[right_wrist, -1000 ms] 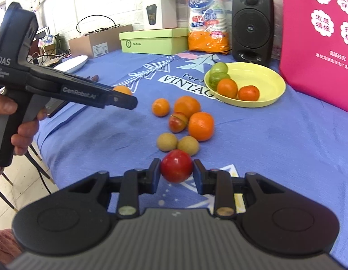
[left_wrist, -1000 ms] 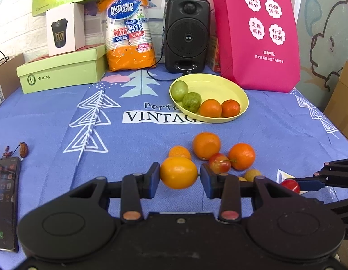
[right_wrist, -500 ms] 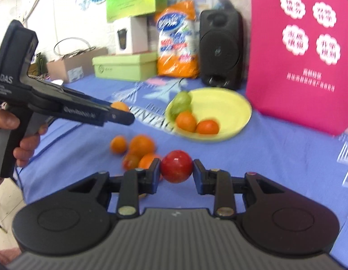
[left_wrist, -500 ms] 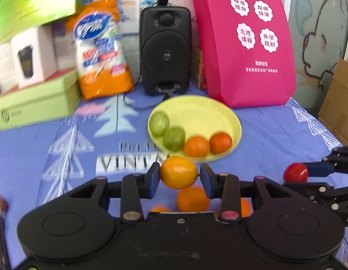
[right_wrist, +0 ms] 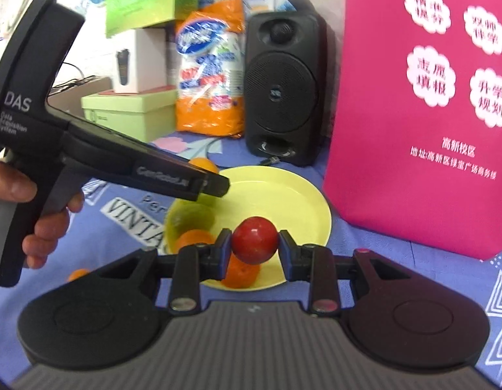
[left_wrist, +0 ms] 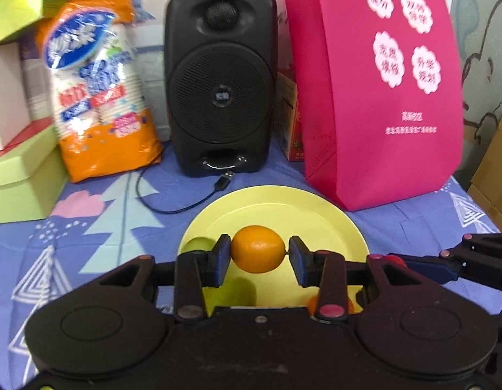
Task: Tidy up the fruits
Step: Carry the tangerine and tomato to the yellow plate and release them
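My left gripper (left_wrist: 258, 249) is shut on a yellow-orange fruit (left_wrist: 258, 249) and holds it above the yellow plate (left_wrist: 270, 208). My right gripper (right_wrist: 255, 244) is shut on a red fruit (right_wrist: 255, 240) above the near side of the same plate (right_wrist: 283, 195). The plate holds green fruits (right_wrist: 192, 216) and oranges (right_wrist: 194, 239). The left gripper's body (right_wrist: 127, 162) crosses the right wrist view at left, with its fruit (right_wrist: 204, 164) showing behind the tip. The right gripper's fingers (left_wrist: 423, 265) enter the left wrist view at right.
A black speaker (left_wrist: 220, 81) with a loose cable (left_wrist: 186, 201), an orange bag of paper cups (left_wrist: 95, 81), green boxes (left_wrist: 20, 172) and a pink bag (left_wrist: 377, 81) stand behind the plate. One small orange (right_wrist: 77, 273) lies on the blue cloth at left.
Both grippers have moved forward from the loose fruits to above the plate, each still holding its fruit. The speaker and pink bag look much closer.
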`<state>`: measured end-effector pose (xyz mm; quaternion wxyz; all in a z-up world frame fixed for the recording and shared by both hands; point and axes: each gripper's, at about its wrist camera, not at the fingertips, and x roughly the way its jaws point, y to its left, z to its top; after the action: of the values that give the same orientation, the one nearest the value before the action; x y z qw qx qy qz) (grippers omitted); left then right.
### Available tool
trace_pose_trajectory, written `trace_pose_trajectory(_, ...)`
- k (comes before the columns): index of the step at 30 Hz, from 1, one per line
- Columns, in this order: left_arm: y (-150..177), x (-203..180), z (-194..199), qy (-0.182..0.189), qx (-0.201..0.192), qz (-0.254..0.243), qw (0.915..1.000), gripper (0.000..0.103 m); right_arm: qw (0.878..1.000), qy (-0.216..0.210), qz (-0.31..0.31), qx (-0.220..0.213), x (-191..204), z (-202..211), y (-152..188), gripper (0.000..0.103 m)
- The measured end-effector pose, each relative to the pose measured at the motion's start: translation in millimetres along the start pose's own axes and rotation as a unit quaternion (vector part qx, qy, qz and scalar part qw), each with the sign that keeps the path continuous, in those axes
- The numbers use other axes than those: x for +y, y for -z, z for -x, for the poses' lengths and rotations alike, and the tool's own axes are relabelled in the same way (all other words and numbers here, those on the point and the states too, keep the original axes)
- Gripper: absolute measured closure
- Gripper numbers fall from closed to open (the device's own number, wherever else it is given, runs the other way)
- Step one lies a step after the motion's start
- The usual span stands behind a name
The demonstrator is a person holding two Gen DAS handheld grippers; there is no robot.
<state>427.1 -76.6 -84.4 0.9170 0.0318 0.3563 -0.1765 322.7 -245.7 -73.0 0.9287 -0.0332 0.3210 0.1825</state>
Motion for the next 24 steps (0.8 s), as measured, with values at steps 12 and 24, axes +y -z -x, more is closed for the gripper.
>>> trace_pose_trajectory(12,4,-2,-47,-0.001,0.03,0.005,0.9995,0.063,1.0,-0.002,-0.025,0.019,-20,-39,5,0.073)
trace_pose_trajectory(24,6,7,27,-0.016,-0.019,0.001,0.9997,0.035,1.0,0.015,-0.021,-0.01,-13,-1,2,0.049)
